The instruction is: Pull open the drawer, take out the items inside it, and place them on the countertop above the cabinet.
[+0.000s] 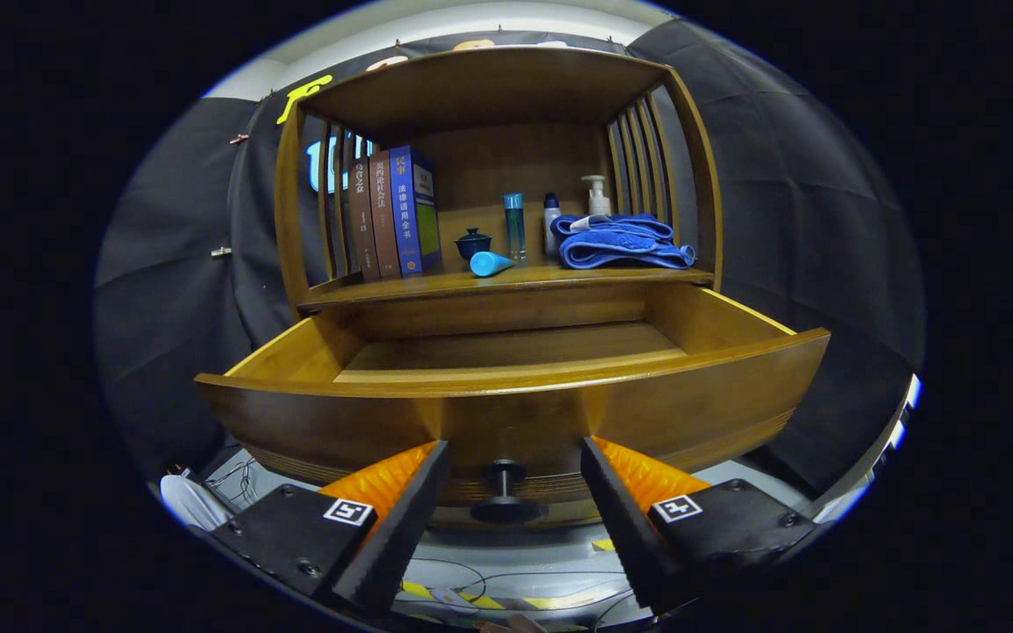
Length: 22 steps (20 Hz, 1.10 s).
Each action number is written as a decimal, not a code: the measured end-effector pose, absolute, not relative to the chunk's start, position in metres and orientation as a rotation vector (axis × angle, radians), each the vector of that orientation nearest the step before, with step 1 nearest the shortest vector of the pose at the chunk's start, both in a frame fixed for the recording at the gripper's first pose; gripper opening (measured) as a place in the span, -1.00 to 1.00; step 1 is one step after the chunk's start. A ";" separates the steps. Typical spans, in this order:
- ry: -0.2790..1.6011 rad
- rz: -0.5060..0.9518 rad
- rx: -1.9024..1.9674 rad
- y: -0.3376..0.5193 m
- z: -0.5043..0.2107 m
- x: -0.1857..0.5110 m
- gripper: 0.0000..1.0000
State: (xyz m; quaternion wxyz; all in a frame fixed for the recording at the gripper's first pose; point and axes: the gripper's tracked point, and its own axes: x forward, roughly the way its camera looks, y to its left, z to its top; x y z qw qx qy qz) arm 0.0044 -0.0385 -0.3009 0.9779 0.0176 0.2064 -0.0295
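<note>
With the gripper [513, 466] fingers apart astride the knob [504, 492], the open drawer [515, 387] lies just ahead, centre frame, its floor bare.

Three books [390, 214] are standing upright at the left end of the cabinet's countertop [559, 278], their spines carrying Chinese titles. The blue one [404, 211] is showing characters that look like 民事 at its top, the rest too small to make out. Square black-and-white marker tags [347, 512] are sitting on each side of the tongs [514, 470], bearing no words.
</note>
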 end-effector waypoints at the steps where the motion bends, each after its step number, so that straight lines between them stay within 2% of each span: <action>1: 0.415 -0.060 0.037 -0.039 -0.301 0.012 0.99; 22: 0.388 -0.061 0.028 -0.046 -0.315 0.152 0.99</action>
